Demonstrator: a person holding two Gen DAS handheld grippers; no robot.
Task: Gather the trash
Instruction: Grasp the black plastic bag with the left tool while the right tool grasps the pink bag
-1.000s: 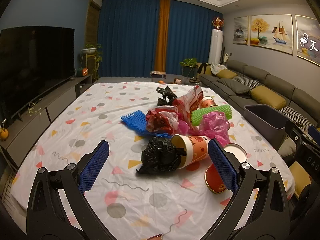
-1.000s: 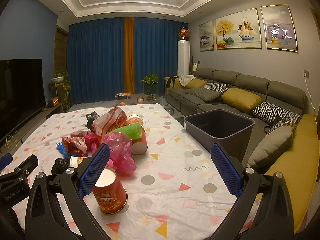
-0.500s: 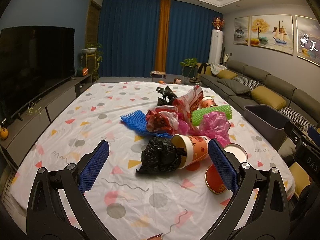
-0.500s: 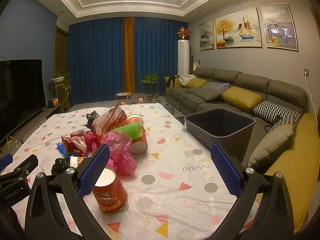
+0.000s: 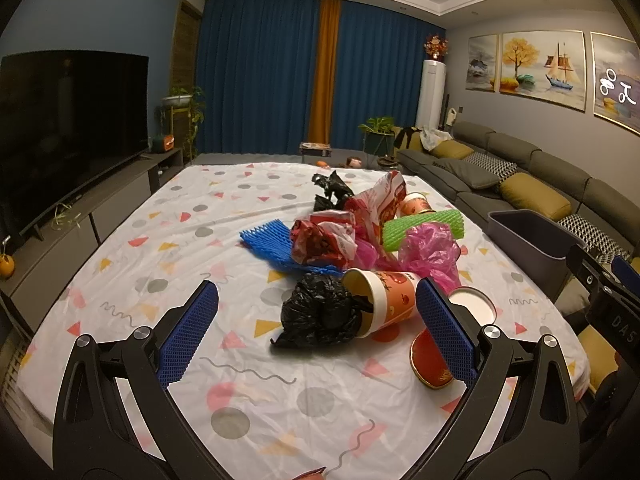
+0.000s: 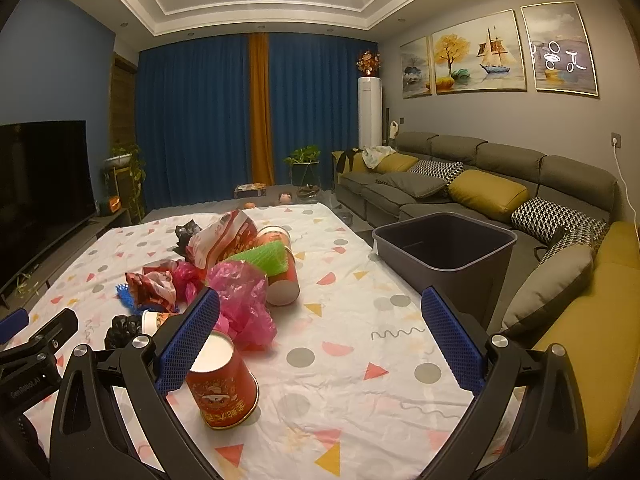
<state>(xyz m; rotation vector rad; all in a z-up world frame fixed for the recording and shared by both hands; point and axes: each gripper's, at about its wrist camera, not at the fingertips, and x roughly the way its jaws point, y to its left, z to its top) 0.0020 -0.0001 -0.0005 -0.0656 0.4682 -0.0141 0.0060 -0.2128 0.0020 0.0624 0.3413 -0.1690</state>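
A heap of trash lies on the patterned tablecloth (image 5: 168,240): a crumpled black bag (image 5: 320,314), a paper cup on its side (image 5: 380,300), an upturned red cup (image 5: 434,356), a pink bag (image 5: 430,250), green foam net (image 5: 424,230) and blue foam net (image 5: 268,242). My left gripper (image 5: 316,332) is open and empty, just short of the black bag. My right gripper (image 6: 320,344) is open and empty; the upturned red cup (image 6: 222,384) stands by its left finger. A grey bin (image 6: 444,256) stands at the table's right edge.
A sofa with yellow cushions (image 6: 488,194) runs along the right wall behind the bin. A TV on a low cabinet (image 5: 60,128) stands to the left. More trash, a red-white bag (image 5: 380,204) and another black bag (image 5: 332,190), lies further back.
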